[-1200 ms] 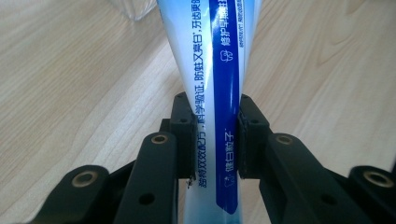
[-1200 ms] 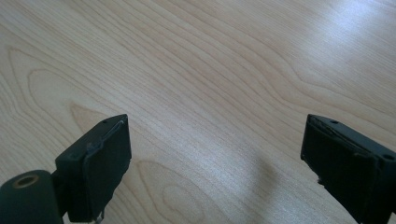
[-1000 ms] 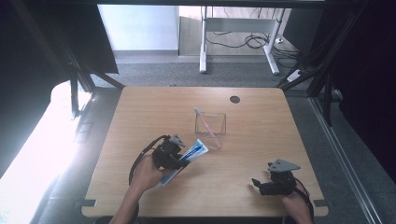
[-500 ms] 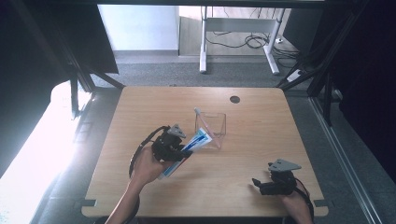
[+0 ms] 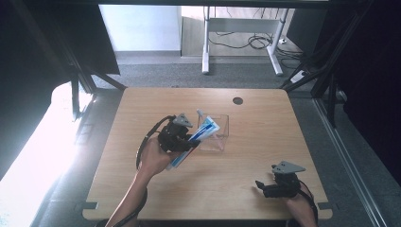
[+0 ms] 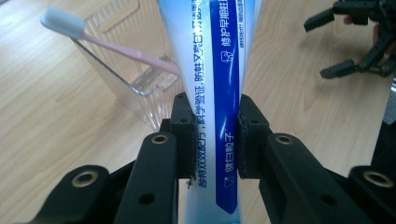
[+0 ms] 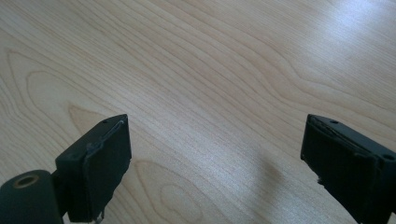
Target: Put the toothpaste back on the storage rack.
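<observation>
Left gripper view puts the closest thing first: the left gripper [image 6: 215, 135] has its jaws clamped on a toothpaste tube [image 6: 217, 93], pinching the flat body from both sides so the printed face shows. The grip sits low on the tube, which leaves the long upper part free to lead into a container; that looks like the reason for holding it there. The tube is white with a broad blue stripe and rows of blue lettering, and its walls dent slightly where the pads press.

Just beyond the jaws stands a clear plastic holder [image 6: 140, 84] on the table [image 6: 56, 116]. A pink toothbrush [image 6: 112, 46] with a white head leans inside it, tilted so the bristle end sticks out above the rim. Judging from this, the tube is being brought to join the brush.

High view shows the same hand [image 5: 153, 158] raised over the table with the tube's far end at or over the holder's near edge [image 5: 215, 137]; whether it is already inside cannot be told.

Farther off to the side, the right gripper [image 5: 279, 184] rests near the table's front edge, well apart from the holder. Right gripper view shows its jaws spread wide with nothing between them, seemingly waiting its turn.
</observation>
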